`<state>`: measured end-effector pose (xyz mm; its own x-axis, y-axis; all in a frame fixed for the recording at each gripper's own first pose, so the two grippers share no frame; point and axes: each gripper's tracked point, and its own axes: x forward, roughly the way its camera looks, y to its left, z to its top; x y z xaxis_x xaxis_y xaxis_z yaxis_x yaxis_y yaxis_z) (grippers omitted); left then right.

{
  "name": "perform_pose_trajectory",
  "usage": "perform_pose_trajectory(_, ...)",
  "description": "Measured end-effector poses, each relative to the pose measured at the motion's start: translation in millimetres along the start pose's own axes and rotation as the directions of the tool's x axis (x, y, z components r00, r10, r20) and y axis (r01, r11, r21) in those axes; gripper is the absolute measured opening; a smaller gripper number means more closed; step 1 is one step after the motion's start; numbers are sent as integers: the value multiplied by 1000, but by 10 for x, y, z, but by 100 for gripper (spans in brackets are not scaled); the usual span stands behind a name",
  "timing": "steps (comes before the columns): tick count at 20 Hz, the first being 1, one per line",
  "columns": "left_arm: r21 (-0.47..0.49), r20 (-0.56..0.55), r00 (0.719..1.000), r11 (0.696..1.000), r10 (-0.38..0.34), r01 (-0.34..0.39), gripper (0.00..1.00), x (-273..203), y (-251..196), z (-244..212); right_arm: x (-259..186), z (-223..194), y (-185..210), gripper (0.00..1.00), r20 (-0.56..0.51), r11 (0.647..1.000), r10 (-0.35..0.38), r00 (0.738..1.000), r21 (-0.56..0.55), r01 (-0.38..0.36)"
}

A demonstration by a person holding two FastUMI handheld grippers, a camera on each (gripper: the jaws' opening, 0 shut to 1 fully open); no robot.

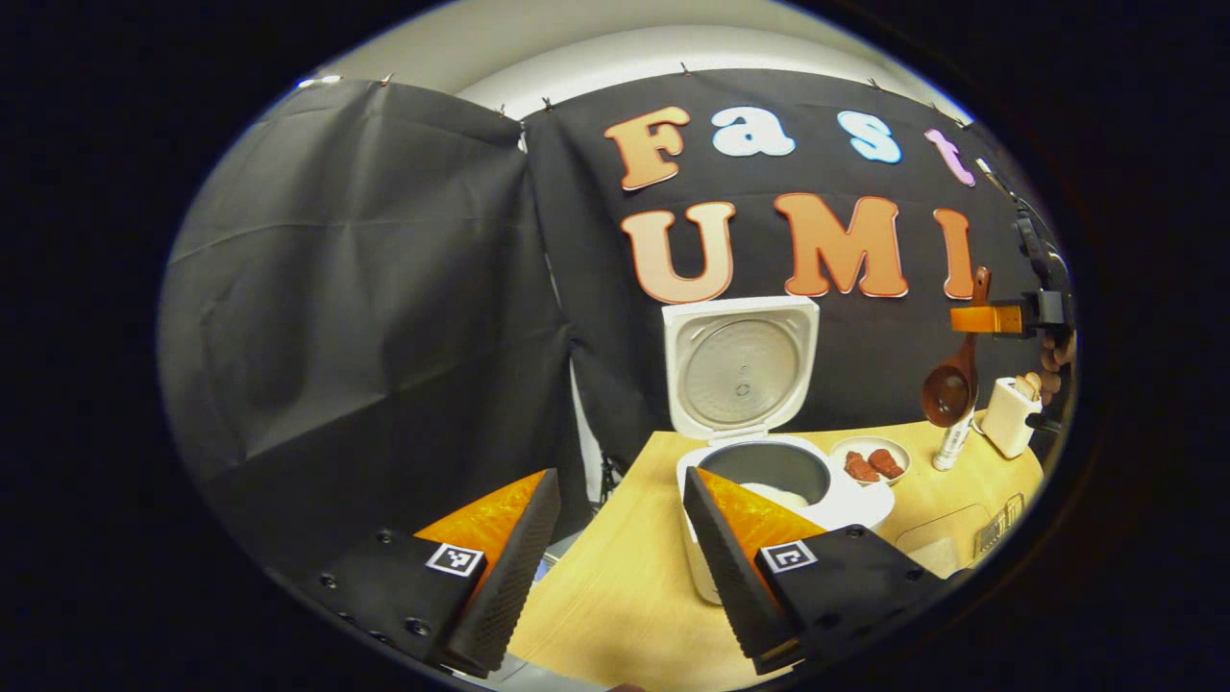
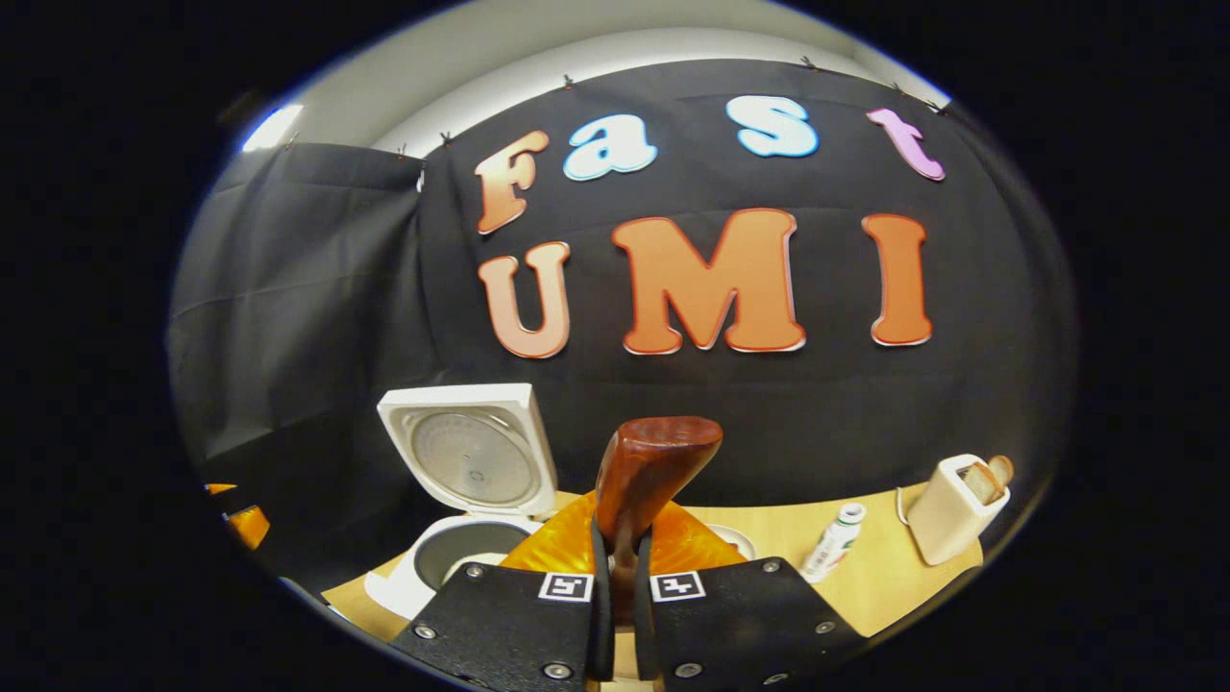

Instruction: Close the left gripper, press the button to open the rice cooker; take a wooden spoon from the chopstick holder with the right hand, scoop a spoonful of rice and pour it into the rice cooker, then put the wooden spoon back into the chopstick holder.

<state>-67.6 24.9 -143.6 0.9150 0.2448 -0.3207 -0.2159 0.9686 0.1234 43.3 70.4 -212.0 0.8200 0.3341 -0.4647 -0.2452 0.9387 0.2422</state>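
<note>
Left gripper (image 1: 615, 538) wide open, empty, above tabletop (image 1: 615, 596) edge near cooker (image 1: 769, 471), lid up. Right gripper (image 2: 615, 567) clamps spoon (image 2: 646, 471) handle, held in air w/ bowl down, left of holder (image 2: 947, 509).

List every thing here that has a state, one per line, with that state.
Rice cooker: lid up, open, rice in the pot.
Wooden spoon: clamped by its handle, lifted off the table.
Right hand-held gripper: shut on the wooden spoon.
Left hand-held gripper: open, holding nothing.
Chopstick holder: upright on the table.
Small bottle: upright.
</note>
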Motion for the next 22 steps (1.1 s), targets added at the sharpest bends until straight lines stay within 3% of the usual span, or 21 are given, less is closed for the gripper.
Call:
perform_pose_trajectory(2,12,12,998,998,-54,54,89,34,-275,78,-182,-152,-389,8,-23,997,-72,997,-2,72)
perform_pose_trajectory(3,20,16,997,997,-80,80,84,52,-411,109,-280,-242,-577,8,-39,994,-109,993,1,110)
perform_pose_trajectory(5,31,14,992,992,-126,126,89,64,-631,140,-495,-425,-911,8,-77,984,-175,982,21,177)
perform_pose_trajectory(8,38,27,983,983,-183,182,85,49,-898,250,-847,-643,-1353,8,-119,963,-259,959,49,266)
perform_pose_trajectory(10,36,33,977,977,-212,211,89,57,-1058,304,-1071,-790,-1599,8,-151,948,-302,941,57,313)
perform_pose_trajectory(14,28,38,967,967,-253,252,89,86,-1354,397,-1416,-1028,-1920,8,-200,922,-353,914,93,377)
perform_pose_trajectory(15,30,38,965,966,-259,258,85,87,-1415,418,-1477,-1094,-1970,8,-210,916,-358,910,110,386)
perform_pose_trajectory(16,35,37,965,965,-261,260,89,81,-1465,415,-1522,-1177,-1998,8,-224,912,-359,906,123,392)
perform_pose_trajectory(17,39,37,963,963,-267,266,85,73,-1512,432,-1569,-1275,-2026,8,-239,907,-362,901,133,399)
perform_pose_trajectory(22,73,35,958,957,-283,280,89,36,-1640,475,-1604,-1682,-2184,10,-292,881,-368,883,196,431)
